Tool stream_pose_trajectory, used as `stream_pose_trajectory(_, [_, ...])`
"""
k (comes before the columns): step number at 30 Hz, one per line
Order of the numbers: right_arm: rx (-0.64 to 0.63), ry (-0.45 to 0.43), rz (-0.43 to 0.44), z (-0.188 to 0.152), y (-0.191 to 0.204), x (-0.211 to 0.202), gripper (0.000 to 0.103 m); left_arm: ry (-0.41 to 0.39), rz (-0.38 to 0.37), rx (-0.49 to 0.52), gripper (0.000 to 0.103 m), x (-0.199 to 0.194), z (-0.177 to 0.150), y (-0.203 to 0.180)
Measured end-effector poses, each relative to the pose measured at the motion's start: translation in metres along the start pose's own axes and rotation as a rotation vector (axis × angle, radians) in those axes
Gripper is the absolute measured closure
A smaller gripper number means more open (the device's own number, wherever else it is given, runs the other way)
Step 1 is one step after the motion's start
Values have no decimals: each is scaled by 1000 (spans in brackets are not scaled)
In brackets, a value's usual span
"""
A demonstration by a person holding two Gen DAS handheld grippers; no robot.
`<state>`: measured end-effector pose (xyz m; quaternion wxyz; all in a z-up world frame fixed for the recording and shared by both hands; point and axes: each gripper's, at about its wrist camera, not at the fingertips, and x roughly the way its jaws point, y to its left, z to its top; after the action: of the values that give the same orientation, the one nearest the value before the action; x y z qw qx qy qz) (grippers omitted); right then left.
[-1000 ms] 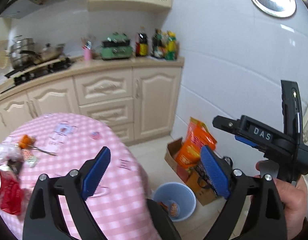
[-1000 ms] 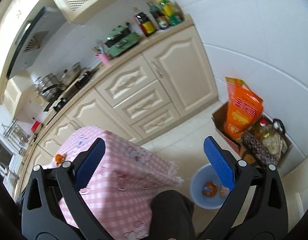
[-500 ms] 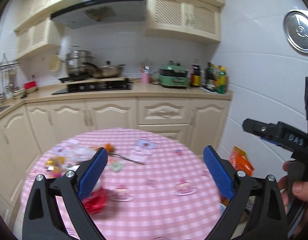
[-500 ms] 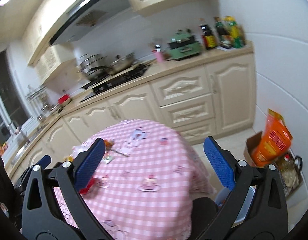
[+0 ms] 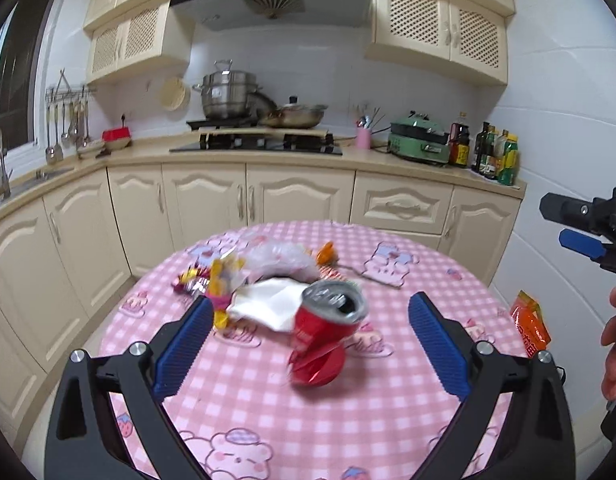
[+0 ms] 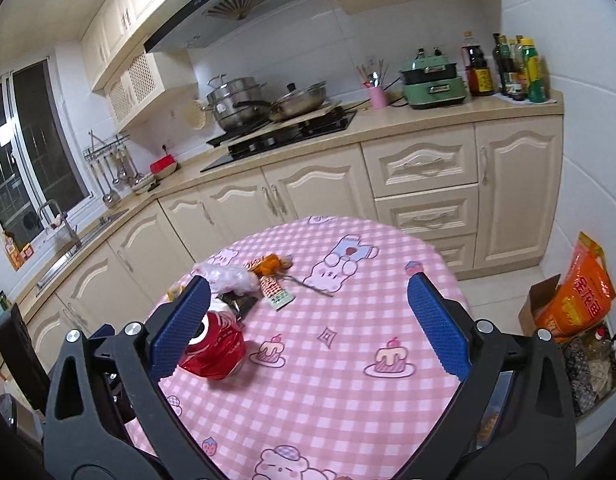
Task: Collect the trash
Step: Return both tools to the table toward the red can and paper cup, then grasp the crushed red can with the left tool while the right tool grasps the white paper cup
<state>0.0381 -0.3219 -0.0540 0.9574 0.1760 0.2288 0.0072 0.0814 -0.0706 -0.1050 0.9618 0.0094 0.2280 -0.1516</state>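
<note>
On the round table [image 5: 387, 420], covered in a pink checked cloth, the trash is lying in a loose heap toward the left and far side. At the left end of the heap, yellow and purple wrappers [image 5: 212, 280] are sitting just beside a crumpled white paper [image 5: 268, 300]. Behind the paper a clear plastic bag [image 5: 280, 258] is bunching up, and an orange scrap [image 5: 327, 252] is lying at the bag's right edge. In front of the paper a crushed red can [image 5: 323, 332] is leaning, its open top tilting toward the camera.

The left gripper [image 5: 308, 340] is hovering over the near part of the table with its blue pads spread wide. The can is showing between them in the view, but neither pad is touching it.

From the right wrist view, the right gripper [image 6: 308, 324] is also hanging above the cloth with its pads spread wide and nothing between them. The red can [image 6: 216, 354] is sitting partly behind its left pad, apart from it. Farther back, a small striped packet [image 6: 276, 294] and a thin metal stick [image 6: 308, 284] are lying on the cloth.

At the far right, on the floor by the wall, an orange bag [image 6: 579, 296] is standing in a cardboard box [image 6: 541, 300].
</note>
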Motion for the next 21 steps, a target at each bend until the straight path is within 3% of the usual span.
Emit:
stream_pose_trajectory(11, [4, 64, 5, -15, 7, 35, 6, 95, -14, 102, 7, 48, -22, -4])
stream_pose_trajectory(18, [16, 84, -10, -19, 0, 45, 6, 206, -89, 31, 9, 90, -25, 5])
stream_pose_trajectory(19, [17, 86, -10, -19, -1, 47, 6, 209, -99, 18, 27, 93, -24, 7])
stream_pose_trajectory(20, [19, 91, -9, -19, -1, 49, 6, 224, -108, 10, 54, 97, -23, 8])
stream_pose_trajectory(21, [20, 94, -8, -20, -1, 50, 6, 235, -110, 5, 67, 99, -24, 9])
